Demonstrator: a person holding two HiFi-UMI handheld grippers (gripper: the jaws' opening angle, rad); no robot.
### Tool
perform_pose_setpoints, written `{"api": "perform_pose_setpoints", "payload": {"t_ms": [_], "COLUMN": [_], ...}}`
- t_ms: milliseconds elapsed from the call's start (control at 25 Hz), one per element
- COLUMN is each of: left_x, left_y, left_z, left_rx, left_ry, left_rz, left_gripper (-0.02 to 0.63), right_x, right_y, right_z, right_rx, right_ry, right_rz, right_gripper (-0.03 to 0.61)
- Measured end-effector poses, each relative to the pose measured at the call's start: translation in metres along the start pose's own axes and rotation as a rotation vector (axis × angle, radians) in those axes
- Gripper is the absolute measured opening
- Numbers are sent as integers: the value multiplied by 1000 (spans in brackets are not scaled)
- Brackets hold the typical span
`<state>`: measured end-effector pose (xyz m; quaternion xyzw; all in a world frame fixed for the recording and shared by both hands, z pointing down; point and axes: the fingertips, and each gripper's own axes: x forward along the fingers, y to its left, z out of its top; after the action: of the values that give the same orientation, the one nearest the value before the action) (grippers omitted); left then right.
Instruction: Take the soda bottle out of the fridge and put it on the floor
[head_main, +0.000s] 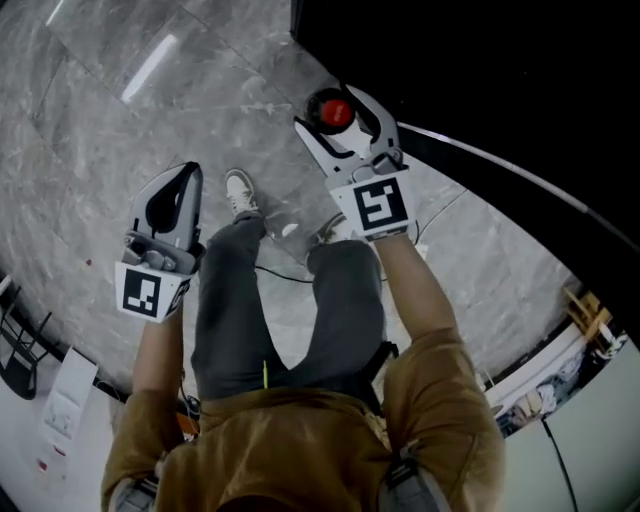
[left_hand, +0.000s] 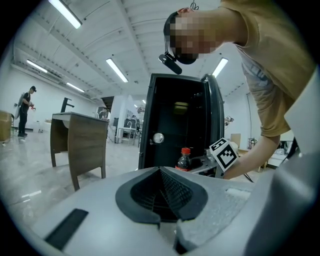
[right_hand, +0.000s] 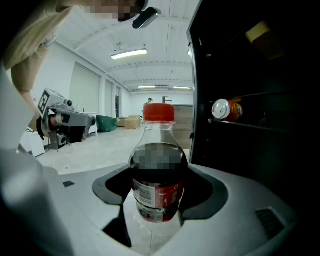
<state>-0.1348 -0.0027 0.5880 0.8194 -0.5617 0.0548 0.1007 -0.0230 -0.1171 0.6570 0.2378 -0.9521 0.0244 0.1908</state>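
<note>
A soda bottle (right_hand: 159, 170) with dark drink, a red label and a red cap stands upright between the jaws of my right gripper (right_hand: 159, 202), which is shut on its lower body. In the head view the red cap (head_main: 335, 112) shows at the right gripper (head_main: 345, 125), just outside the black fridge (head_main: 480, 80) and above the grey floor. From the left gripper view the bottle (left_hand: 184, 160) hangs in front of the open fridge (left_hand: 180, 120). My left gripper (left_hand: 160, 180) is shut with nothing in it, off to the left (head_main: 172, 205).
A drink can (right_hand: 225, 110) lies on a shelf inside the fridge. The person's shoe (head_main: 240, 190) and a thin cable (head_main: 285, 275) are on the marble floor (head_main: 100, 120). A wooden desk (left_hand: 80, 145) stands left of the fridge, and another person (left_hand: 25, 112) is far off.
</note>
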Motion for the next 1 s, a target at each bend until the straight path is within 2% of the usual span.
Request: {"api": "perform_pose_setpoints", "payload": {"t_ms": [120, 280, 400, 1000], "left_x": [10, 20, 33, 95], "left_y": [10, 26, 26, 53], "left_z": [-31, -75, -102, -203], "left_rx": [14, 24, 27, 0], "left_ry": [9, 28, 31, 18], "left_rz": [-11, 13, -10, -74], "left_gripper": [2, 2, 2, 2], "right_x": [11, 30, 43, 133], "right_y": [0, 1, 2, -3], "right_z": [-37, -88, -121, -251], "right_rx": [-21, -50, -48, -55], "right_ry": [15, 40, 52, 96], "right_rz": [19, 48, 67, 134], "right_gripper": [296, 296, 296, 296]}}
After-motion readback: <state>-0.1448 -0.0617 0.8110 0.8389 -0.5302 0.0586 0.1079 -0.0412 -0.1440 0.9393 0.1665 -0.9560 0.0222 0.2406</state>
